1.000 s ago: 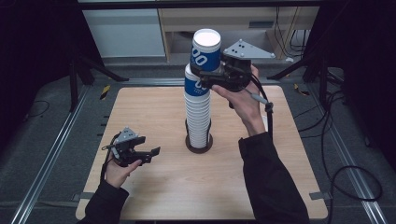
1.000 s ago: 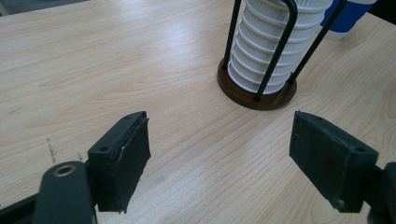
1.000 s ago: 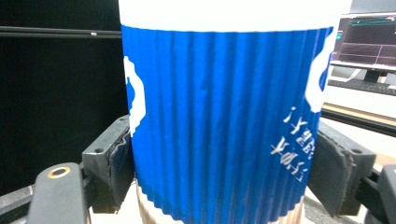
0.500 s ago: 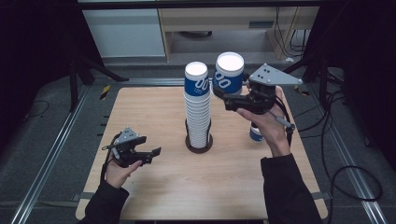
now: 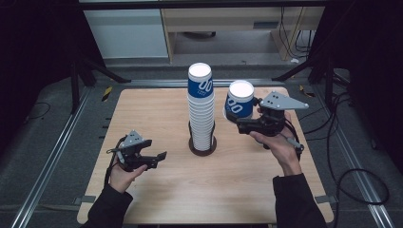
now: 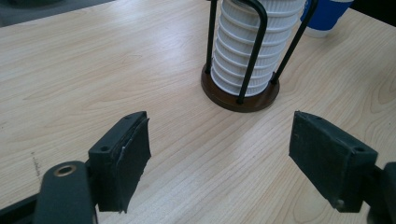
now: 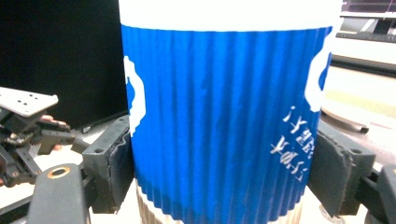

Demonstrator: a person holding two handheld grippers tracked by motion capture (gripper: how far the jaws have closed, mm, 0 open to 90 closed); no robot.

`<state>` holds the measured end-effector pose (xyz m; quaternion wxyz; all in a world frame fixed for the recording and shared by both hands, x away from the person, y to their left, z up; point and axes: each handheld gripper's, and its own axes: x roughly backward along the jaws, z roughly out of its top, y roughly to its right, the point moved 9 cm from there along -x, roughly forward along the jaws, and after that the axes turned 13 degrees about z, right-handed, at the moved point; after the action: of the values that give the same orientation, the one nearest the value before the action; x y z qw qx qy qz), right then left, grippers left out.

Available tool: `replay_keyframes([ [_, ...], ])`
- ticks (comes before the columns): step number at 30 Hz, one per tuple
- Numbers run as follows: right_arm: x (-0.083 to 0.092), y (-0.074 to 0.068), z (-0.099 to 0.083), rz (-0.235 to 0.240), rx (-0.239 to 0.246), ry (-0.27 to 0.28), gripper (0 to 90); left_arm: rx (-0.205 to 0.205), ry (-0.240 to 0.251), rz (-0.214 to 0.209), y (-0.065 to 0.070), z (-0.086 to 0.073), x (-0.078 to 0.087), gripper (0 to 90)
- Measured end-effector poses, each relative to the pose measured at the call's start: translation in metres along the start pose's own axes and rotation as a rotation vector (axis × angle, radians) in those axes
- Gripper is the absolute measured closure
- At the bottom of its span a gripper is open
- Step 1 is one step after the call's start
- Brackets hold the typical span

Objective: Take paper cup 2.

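Item: one blue ribbed paper cup, upside down with its white base on top, clamped across its body between the jaws of your right gripper and carried above the right half of the table, just to the right of the cup stack and apart from it. In the right gripper view the cup stands between the two black pads, both pressed against the ribbing. Its long axis runs near vertical, parallel to the stack, which sits in a wire holder on a round brown base. Relation that governs the set-down: the bare tabletop lies directly below the cup's open rim, so you lower along that axis (a second blue cup seems to stand on the table beyond the holder, so mind that spot). Your left gripper rests low over the left half of the table, pads parted and holding nothing, farther from the held cup than the right.
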<state>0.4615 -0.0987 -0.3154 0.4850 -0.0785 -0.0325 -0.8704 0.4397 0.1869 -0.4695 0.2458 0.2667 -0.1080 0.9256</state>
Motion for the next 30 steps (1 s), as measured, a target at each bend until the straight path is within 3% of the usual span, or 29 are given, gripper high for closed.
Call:
replay_keyframes([
  [14, -0.002, -0.005, -0.045, 0.043, -0.019, -0.072, 20.0, -0.01, -0.004, -0.017, 0.006, 0.0, 0.0, 20.4],
  [30, -0.01, -0.017, -0.086, 0.099, -0.005, -0.171, 19.9, -0.02, -0.005, -0.042, 0.012, 0.001, 0.001, 20.4],
])
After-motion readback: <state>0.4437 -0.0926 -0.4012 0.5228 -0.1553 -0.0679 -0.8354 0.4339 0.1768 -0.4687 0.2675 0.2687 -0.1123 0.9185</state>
